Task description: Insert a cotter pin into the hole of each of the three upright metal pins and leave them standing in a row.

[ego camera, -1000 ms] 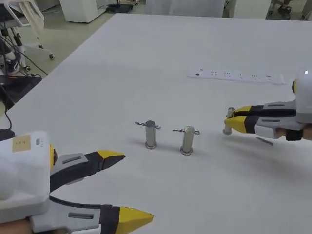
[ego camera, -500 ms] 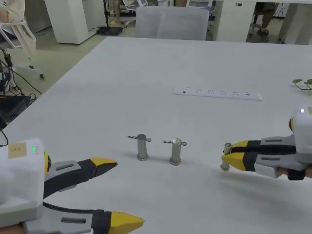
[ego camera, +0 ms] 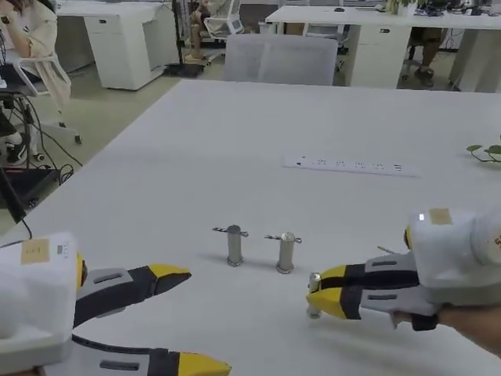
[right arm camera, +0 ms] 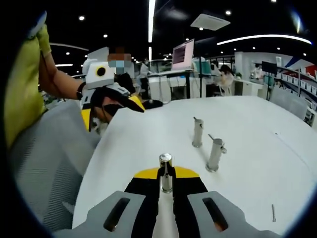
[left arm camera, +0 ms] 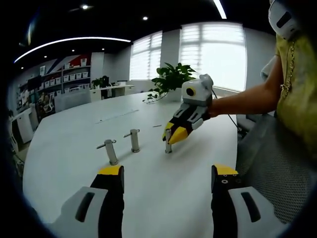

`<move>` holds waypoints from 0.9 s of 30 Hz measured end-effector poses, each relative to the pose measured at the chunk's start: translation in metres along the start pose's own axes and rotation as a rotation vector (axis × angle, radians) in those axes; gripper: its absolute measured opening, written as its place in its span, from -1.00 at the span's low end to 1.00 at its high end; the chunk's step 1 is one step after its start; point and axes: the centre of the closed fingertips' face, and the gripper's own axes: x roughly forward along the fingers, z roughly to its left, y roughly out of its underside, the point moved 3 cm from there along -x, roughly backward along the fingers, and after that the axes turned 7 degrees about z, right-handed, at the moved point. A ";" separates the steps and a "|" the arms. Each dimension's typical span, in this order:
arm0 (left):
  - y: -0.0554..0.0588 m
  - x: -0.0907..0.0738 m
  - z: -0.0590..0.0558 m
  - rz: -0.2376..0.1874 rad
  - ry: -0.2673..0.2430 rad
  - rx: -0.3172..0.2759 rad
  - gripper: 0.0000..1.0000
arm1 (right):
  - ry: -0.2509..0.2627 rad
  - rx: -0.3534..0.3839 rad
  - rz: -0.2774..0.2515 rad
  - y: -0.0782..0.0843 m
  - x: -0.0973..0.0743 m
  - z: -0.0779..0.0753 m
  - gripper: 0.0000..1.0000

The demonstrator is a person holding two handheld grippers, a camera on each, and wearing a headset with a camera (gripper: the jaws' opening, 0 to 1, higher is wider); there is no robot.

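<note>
right tongs (ego camera: 319, 294): pinching third metal pin (ego camera: 314, 283), upright between the jaws | pin place: foot at tabletop (ego camera: 235, 141), near and to the right of first metal pin (ego camera: 235, 245) and second metal pin (ego camera: 286, 252) | left tongs (ego camera: 205, 319): spread, well apart from all pins

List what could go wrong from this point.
The metal pin clamped in the right hand-held gripper may tip if released unevenly. It is close to the nearest finished pin, so a sideways swing could topple that one. The loose cotter pin beside the gripper is easily brushed away.
</note>
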 end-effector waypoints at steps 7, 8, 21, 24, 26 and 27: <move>0.006 -0.005 0.003 0.018 -0.017 -0.013 0.41 | -0.080 -0.024 -0.008 -0.006 0.029 0.006 -0.83; 0.007 -0.005 0.003 0.023 -0.018 -0.015 0.41 | -0.095 -0.030 -0.009 -0.006 0.034 0.008 -0.83; 0.013 0.002 0.006 0.057 -0.014 -0.033 0.37 | -0.192 -0.061 -0.026 -0.006 0.055 0.014 -0.83; 0.014 0.003 0.005 0.061 -0.011 -0.035 0.36 | -0.201 -0.067 -0.031 -0.005 0.056 0.015 -0.83; 0.014 0.004 0.004 0.064 -0.009 -0.037 0.36 | -0.200 -0.067 -0.028 -0.004 0.054 0.014 -0.82; 0.014 0.004 0.003 0.066 -0.007 -0.037 0.36 | -0.205 -0.062 -0.032 -0.003 0.054 0.014 -0.82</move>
